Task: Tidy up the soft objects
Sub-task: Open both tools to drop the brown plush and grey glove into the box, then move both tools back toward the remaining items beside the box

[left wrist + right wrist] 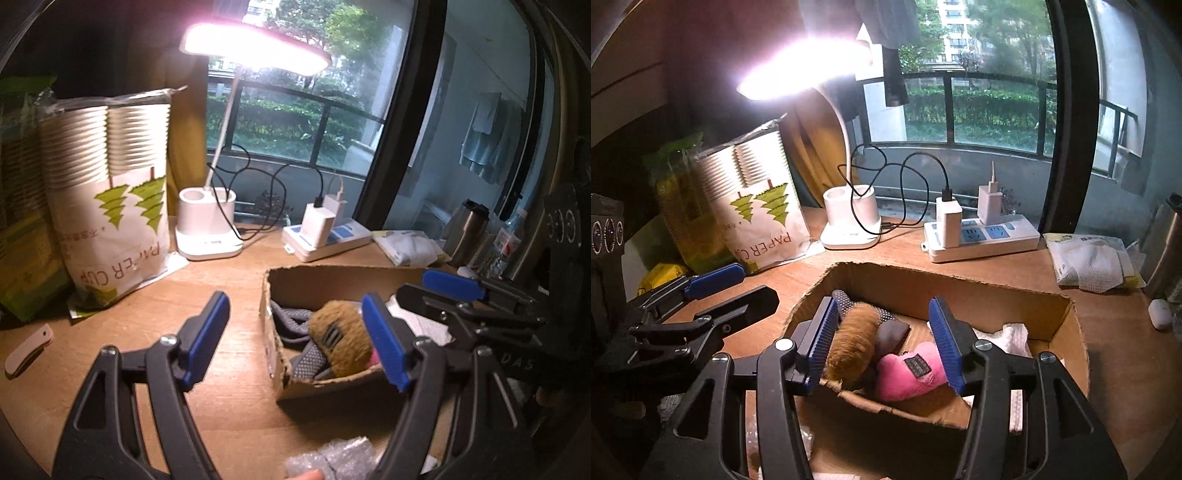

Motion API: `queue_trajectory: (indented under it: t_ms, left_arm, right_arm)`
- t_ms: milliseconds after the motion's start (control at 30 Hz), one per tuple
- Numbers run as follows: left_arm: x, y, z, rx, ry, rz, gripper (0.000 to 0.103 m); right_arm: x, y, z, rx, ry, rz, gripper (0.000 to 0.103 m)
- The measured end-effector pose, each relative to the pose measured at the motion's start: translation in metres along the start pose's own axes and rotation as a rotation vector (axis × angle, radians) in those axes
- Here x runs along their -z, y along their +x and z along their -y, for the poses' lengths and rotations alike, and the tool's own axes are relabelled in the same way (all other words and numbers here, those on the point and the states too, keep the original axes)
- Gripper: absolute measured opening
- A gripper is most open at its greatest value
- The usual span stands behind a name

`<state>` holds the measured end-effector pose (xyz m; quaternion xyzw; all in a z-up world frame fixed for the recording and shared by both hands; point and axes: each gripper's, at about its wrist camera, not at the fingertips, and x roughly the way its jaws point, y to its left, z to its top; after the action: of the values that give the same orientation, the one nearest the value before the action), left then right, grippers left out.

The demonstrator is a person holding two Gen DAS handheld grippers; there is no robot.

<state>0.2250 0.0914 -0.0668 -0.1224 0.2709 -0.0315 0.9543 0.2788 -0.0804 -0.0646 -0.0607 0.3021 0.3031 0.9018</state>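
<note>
Inside the cardboard box [1049, 314] the brown furry toy [851, 343] lies with its long axis running from near to far. Only the right wrist view shows the pink heart cushion [908, 369] beside it. Both the left gripper [295, 339] and the right gripper [886, 347] stand open, holding nothing.

The right hand-held gripper [888, 349] is hanging over the cardboard box [960, 284] with its blue pads apart and nothing pressed between them. Inside the box, a brown furry toy [851, 347] is lying beside a pink plush heart [908, 373]. The left hand-held gripper [738, 286] is hovering over the tabletop [1108, 332] to the box's left.
</note>
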Motion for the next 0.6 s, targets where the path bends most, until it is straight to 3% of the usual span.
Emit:
queue_trajectory:
  t_ms: [600]
  left_arm:
    - [0.027,-0.044,0.034,0.016,0.037,0.035,0.076]
  right_arm:
    - [0.033,-0.066,-0.004,0.024,-0.005,0.067,0.054]
